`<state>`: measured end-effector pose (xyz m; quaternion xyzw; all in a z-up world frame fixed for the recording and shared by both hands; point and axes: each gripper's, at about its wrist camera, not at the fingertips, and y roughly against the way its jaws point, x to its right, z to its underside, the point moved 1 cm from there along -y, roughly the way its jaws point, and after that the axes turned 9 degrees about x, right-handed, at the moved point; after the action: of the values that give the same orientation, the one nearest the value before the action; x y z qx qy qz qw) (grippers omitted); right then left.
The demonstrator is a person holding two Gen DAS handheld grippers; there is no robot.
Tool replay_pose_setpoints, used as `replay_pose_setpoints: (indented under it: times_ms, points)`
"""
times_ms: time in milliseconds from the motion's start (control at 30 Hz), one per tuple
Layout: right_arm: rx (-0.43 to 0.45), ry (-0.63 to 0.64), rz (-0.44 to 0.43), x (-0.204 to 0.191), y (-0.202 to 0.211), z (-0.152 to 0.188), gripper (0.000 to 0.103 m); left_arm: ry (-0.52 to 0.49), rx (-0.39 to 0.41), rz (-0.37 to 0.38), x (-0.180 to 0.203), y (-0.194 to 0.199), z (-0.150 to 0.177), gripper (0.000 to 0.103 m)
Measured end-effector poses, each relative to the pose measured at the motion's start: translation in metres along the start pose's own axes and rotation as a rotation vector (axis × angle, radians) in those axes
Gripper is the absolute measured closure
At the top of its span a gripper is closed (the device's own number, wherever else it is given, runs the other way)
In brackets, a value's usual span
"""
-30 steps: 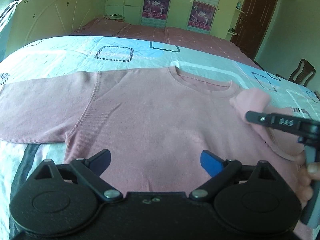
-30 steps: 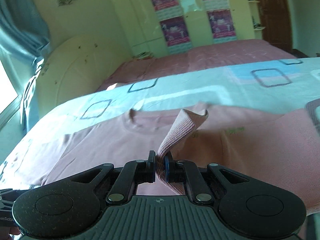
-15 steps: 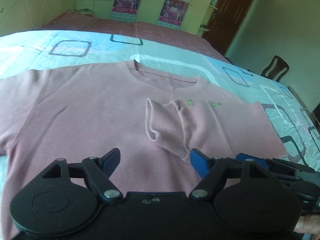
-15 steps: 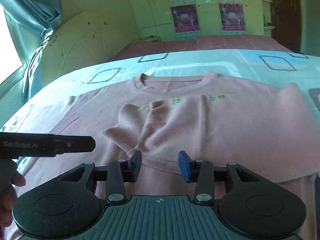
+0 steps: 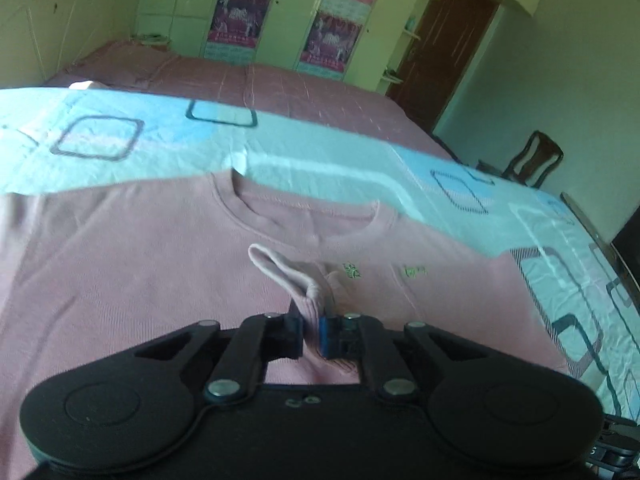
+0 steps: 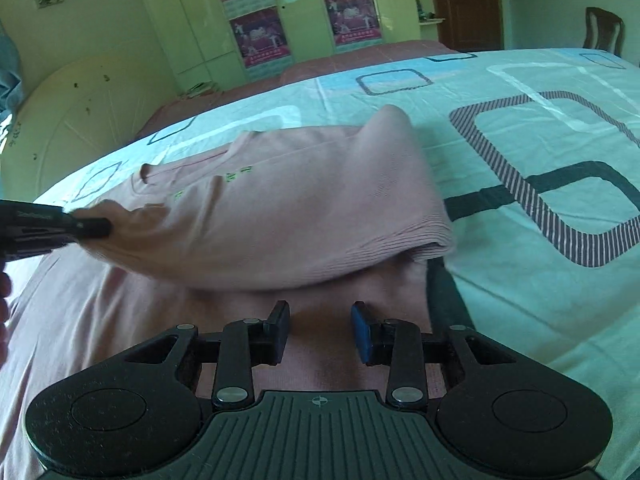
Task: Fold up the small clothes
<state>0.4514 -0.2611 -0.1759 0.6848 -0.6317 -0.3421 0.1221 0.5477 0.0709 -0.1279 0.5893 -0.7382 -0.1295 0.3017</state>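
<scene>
Left tongs (image 5: pixel 311 334) pinching the sleeve cuff (image 5: pixel 310 300), right ones gaping.
Left wrist view: the pink sweater (image 5: pixel 120 264) lies flat on the bed (image 5: pixel 320 160) ahead of the tongs, cuff clamped between them. Right wrist view: right tongs (image 6: pixel 321 332) spread apart, holding nothing, over the sweater's lower part; the folded-over sleeve (image 6: pixel 280 216) sits just ahead, left tongs at far left.
</scene>
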Motion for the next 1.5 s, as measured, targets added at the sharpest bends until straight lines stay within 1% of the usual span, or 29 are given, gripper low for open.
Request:
replay_pose_setpoints:
  times_ms: [67, 133, 200, 300, 367, 400, 433, 467, 500, 533, 600, 700, 733, 767, 800, 867, 900, 967, 1000, 1033, 1100, 1167, 1267, 1300, 1333, 1367, 1400, 1467, 1500]
  points:
    - [0.002, -0.008, 0.005, 0.003, 0.0, -0.001, 0.068, -0.029, 0.012, -0.056, -0.013, 0.005, 0.0, 0.097]
    - [-0.001, -0.002, 0.006, 0.003, -0.001, -0.001, 0.068, -0.027, -0.041, -0.093, -0.028, -0.004, 0.008, 0.097]
    - [-0.005, 0.004, 0.004, 0.002, -0.001, -0.002, 0.068, 0.018, -0.078, -0.093, -0.04, -0.01, 0.018, 0.097]
    - [-0.013, 0.011, -0.001, 0.003, 0.0, -0.003, 0.068, 0.029, -0.072, -0.087, -0.045, -0.007, 0.026, 0.096]
    - [-0.007, 0.012, -0.004, 0.004, 0.005, -0.007, 0.068, 0.036, -0.076, -0.08, -0.048, -0.004, 0.025, 0.081]
    - [0.01, 0.012, -0.009, 0.005, 0.01, -0.01, 0.068, 0.037, -0.062, -0.09, -0.05, 0.0, 0.024, 0.063]
    - [0.032, 0.012, -0.016, 0.006, 0.017, -0.013, 0.068, 0.03, -0.035, -0.106, -0.053, 0.004, 0.022, 0.038]
    - [0.054, 0.011, -0.019, 0.008, 0.021, -0.019, 0.068, 0.026, -0.007, -0.119, -0.057, 0.007, 0.02, 0.031]
    - [0.067, 0.01, -0.014, 0.01, 0.023, -0.023, 0.068, 0.031, 0.005, -0.121, -0.06, 0.007, 0.018, 0.032]
    - [0.076, 0.009, -0.002, 0.013, 0.023, -0.027, 0.068, 0.047, -0.006, -0.111, -0.065, 0.004, 0.015, 0.041]
    - [0.072, -0.008, 0.018, 0.02, 0.014, -0.035, 0.068, 0.077, -0.028, -0.09, -0.071, -0.007, 0.01, 0.05]
    - [0.062, -0.001, 0.023, 0.024, -0.003, -0.04, 0.068, 0.08, -0.06, -0.093, -0.072, -0.026, 0.009, 0.051]
    - [0.047, 0.011, 0.029, 0.024, -0.01, -0.04, 0.068, 0.067, -0.059, -0.087, -0.071, -0.03, 0.009, 0.061]
    - [0.008, 0.036, 0.066, 0.027, -0.021, -0.038, 0.068, 0.039, -0.059, -0.084, -0.069, -0.033, 0.008, 0.077]
    - [-0.028, 0.047, 0.096, 0.03, -0.03, -0.035, 0.068, 0.016, -0.067, -0.08, -0.068, -0.036, 0.007, 0.098]
    - [-0.027, 0.012, 0.094, 0.036, -0.031, -0.037, 0.068, 0.033, -0.072, -0.067, -0.071, -0.036, 0.005, 0.098]
    - [-0.002, 0.012, 0.097, 0.036, -0.026, -0.042, 0.068, 0.021, -0.067, -0.064, -0.071, -0.035, 0.004, 0.095]
    - [0.066, 0.006, 0.075, 0.039, -0.021, -0.055, 0.068, -0.008, -0.053, -0.091, -0.071, -0.032, 0.004, 0.069]
    - [0.081, -0.005, 0.064, 0.042, -0.025, -0.063, 0.068, -0.015, -0.047, -0.099, -0.072, -0.033, 0.003, 0.047]
    - [0.082, -0.026, 0.063, 0.047, -0.033, -0.072, 0.068, -0.018, -0.041, -0.088, -0.072, -0.035, 0.003, 0.046]
    - [0.067, -0.081, 0.057, 0.057, -0.056, -0.089, 0.068, -0.037, -0.07, -0.072, -0.07, -0.044, 0.001, 0.054]
    - [0.046, -0.138, 0.042, 0.065, -0.081, -0.103, 0.068, -0.064, -0.083, -0.071, -0.066, -0.053, -0.004, 0.058]
    - [0.006, -0.147, 0.006, 0.065, -0.112, -0.114, 0.068, -0.048, -0.088, -0.05, -0.067, -0.061, -0.009, 0.072]
    - [0.005, -0.123, 0.002, 0.063, -0.118, -0.115, 0.074, -0.049, -0.09, -0.031, -0.066, -0.063, -0.009, 0.093]
    - [0.009, -0.087, 0.003, 0.06, -0.123, -0.117, 0.091, -0.049, -0.081, -0.024, -0.066, -0.063, -0.01, 0.095]
    - [0.012, -0.038, 0.05, 0.058, -0.128, -0.118, 0.101, -0.057, -0.058, -0.037, -0.065, -0.062, -0.01, 0.096]
    - [0.022, -0.019, 0.077, 0.059, -0.131, -0.118, 0.101, -0.066, -0.037, -0.047, -0.064, -0.062, -0.009, 0.096]
    - [0.027, 0.006, 0.126, 0.062, -0.136, -0.118, 0.103, -0.078, -0.035, -0.085, -0.067, -0.065, -0.006, 0.096]
    - [0.023, 0.014, 0.125, 0.063, -0.138, -0.117, 0.103, -0.062, -0.029, -0.078, -0.07, -0.066, -0.004, 0.096]
